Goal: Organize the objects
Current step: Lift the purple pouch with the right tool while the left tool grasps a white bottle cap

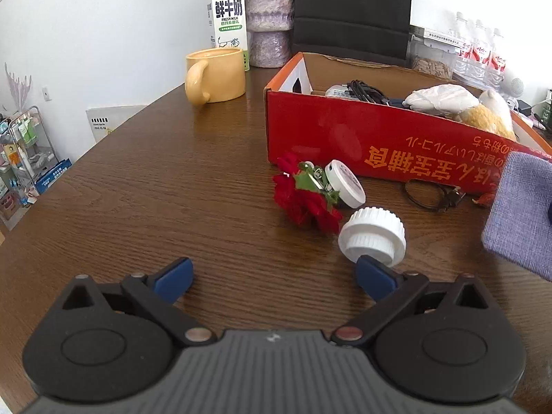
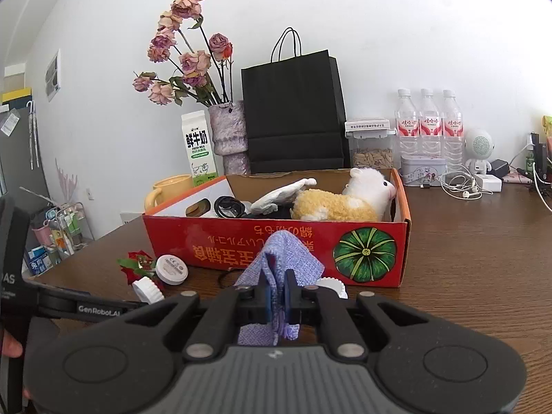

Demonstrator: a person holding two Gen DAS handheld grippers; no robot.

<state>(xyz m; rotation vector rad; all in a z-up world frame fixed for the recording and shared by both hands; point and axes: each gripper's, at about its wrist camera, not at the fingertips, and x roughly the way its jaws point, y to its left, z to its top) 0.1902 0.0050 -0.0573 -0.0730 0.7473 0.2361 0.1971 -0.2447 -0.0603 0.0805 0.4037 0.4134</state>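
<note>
You stand before a dark brown wooden bench with clear grain, set against a plain white wall. Soft daylight fills the room and gives a pale shine on the wood. At the left, on the floor, you see a wire rack full of small packages. Behind it a grey cabinet stands by the wall.

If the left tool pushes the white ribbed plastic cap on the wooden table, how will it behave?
The white ribbed plastic cap lies tilted on its rounded edge, so it would probably roll or wobble. It looks hollow, so likely light. Its ribs should help the grip.
</note>
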